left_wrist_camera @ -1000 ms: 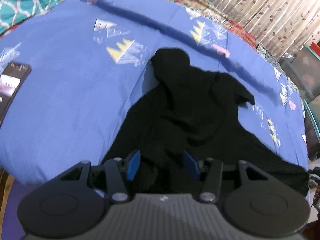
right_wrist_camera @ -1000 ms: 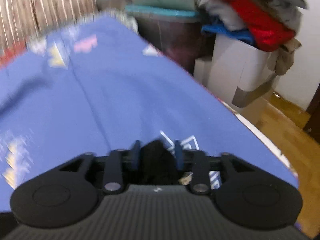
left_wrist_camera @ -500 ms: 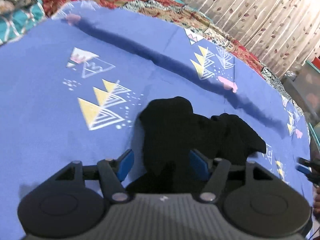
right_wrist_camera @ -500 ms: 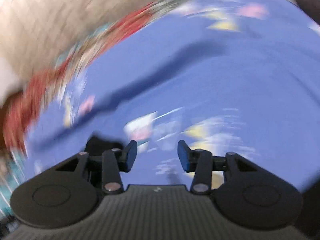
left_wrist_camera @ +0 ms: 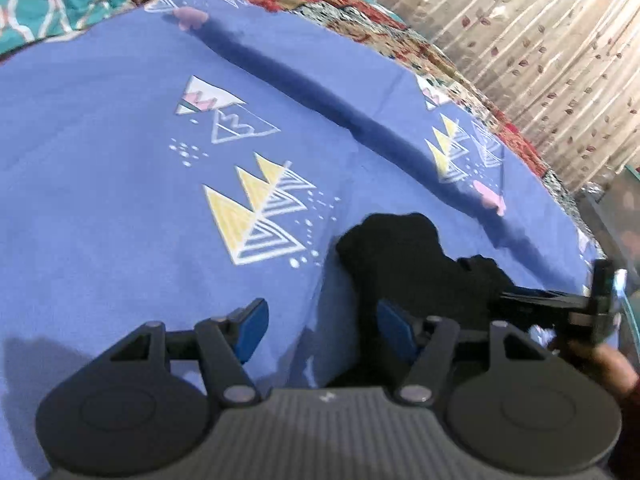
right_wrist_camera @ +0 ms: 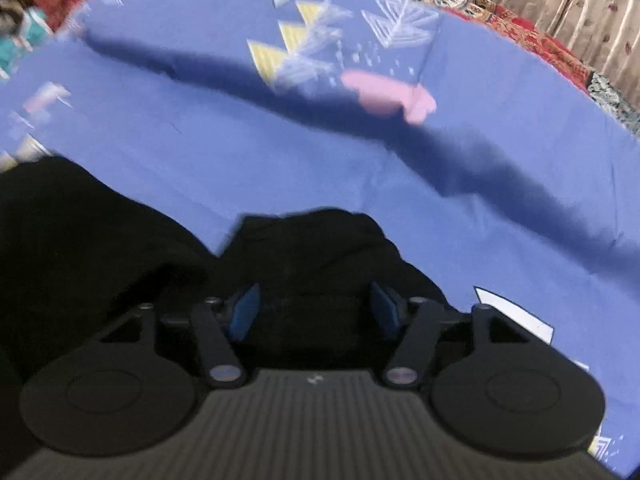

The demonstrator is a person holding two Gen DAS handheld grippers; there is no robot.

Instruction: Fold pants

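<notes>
Blue triangle-print bedsheet (left_wrist_camera: 120, 184) under bunched black pants (left_wrist_camera: 404, 252). Left gripper (left_wrist_camera: 320, 324) spread wide beside them; right gripper (right_wrist_camera: 314, 308) spread around soft black fabric. Right gripper (left_wrist_camera: 568, 304) visible only from left wrist.

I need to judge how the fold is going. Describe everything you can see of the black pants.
The black pants are plain, soft-looking dark cloth, with no seams or details readable. They lie bunched in rounded humps on the blue patterned sheet, not flat or neatly folded. In the left wrist view the heap sits right of the open left claw, against its right finger. In the right wrist view a hump of the cloth lies between the spread fingers of the right claw, and more spreads off to the left.
</notes>
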